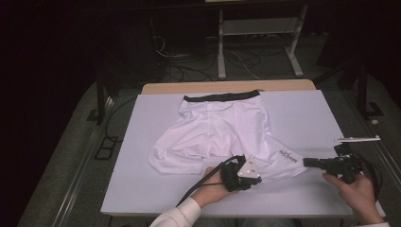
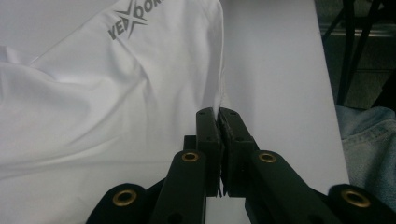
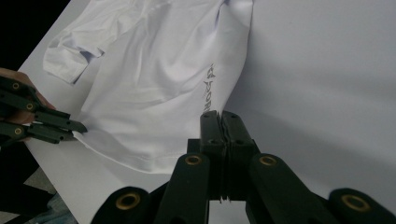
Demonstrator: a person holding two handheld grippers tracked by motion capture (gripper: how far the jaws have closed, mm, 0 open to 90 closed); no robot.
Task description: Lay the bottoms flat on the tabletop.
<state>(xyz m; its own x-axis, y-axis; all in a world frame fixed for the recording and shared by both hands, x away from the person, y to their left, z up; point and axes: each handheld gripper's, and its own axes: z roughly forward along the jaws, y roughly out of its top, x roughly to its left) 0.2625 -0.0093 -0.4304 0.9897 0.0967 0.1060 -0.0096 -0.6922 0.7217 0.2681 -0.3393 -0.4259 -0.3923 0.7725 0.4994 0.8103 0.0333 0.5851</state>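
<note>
A: Where do you stand with the white shorts (image 1: 215,135)?

B: They lie spread on the white surface (image 1: 307,113), black waistband (image 1: 222,96) at the far edge, one leg reaching toward you with its grey logo (image 1: 287,156). Your left gripper (image 2: 217,114) has its fingers closed on the hem of that near leg; a thin fold of cloth sits between the tips. Your right gripper (image 3: 219,115) is closed as well, pinching the leg's side edge just by the logo.

A: So which step is this?

B: I'd judge it the grasp before a fold: both corners of the near leg are taken, and nothing is turned over yet.

A: And the next move?

B: Probably you lift both hands together, keep the edge taut between them, and carry the leg over toward the other leg (image 1: 163,158), which is bunched.
</note>
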